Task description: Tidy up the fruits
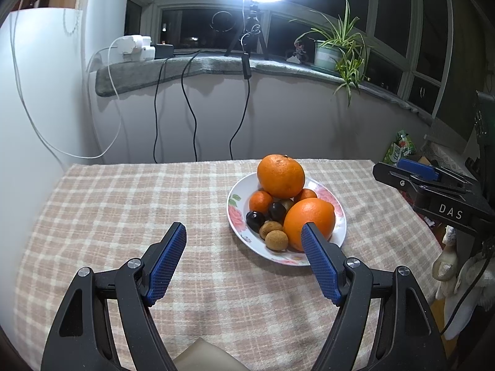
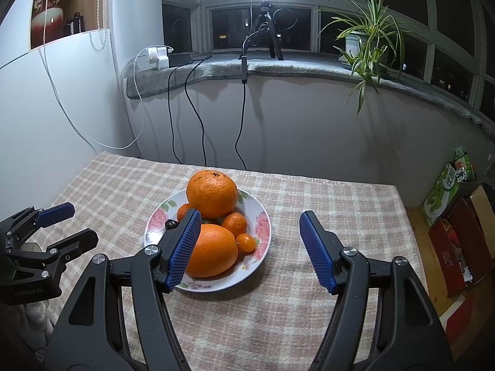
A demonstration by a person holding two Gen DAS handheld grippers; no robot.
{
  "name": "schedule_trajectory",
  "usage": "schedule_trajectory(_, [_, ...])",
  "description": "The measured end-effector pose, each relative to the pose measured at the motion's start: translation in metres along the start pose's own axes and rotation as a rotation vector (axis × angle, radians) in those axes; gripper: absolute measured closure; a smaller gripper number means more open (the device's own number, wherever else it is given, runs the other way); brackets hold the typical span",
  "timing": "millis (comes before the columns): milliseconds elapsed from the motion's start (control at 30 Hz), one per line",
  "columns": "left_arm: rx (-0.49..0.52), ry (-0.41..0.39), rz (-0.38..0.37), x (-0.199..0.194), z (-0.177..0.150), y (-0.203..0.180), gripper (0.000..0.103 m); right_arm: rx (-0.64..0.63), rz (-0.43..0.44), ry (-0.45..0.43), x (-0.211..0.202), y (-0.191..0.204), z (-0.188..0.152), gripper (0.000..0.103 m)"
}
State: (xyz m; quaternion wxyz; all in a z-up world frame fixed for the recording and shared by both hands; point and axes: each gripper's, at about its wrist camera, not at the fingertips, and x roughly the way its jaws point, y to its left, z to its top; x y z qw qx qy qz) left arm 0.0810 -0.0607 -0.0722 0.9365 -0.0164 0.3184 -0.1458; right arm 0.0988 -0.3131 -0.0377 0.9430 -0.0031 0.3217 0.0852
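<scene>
A white floral plate (image 1: 236, 216) (image 2: 263, 232) sits on the checked tablecloth, piled with fruit. A big orange (image 1: 281, 175) (image 2: 212, 193) rests on top of the pile. A second big orange (image 1: 309, 216) (image 2: 213, 253) lies at the plate's near side. Small tangerines (image 1: 260, 201) (image 2: 234, 223), dark plums (image 1: 255, 220) and brown longans (image 1: 276, 239) fill the rest. My left gripper (image 1: 243, 236) is open and empty, left of the plate. My right gripper (image 2: 249, 224) is open and empty, its left finger in front of the near orange.
The checked cloth (image 1: 123, 216) (image 2: 324, 201) covers the table. The right gripper shows in the left wrist view (image 1: 427, 179); the left gripper shows in the right wrist view (image 2: 46, 235). Boxes (image 2: 458, 247) stand on the floor at right. A potted plant (image 2: 368, 43) and cables hang at the sill.
</scene>
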Motion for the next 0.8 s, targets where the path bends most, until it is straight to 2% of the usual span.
schedule_trajectory(800, [0.000,0.002,-0.007,0.0019,-0.0006,0.0014,0.026,0.002,-0.005,0.017,0.0022,-0.0004,-0.0040,0.034])
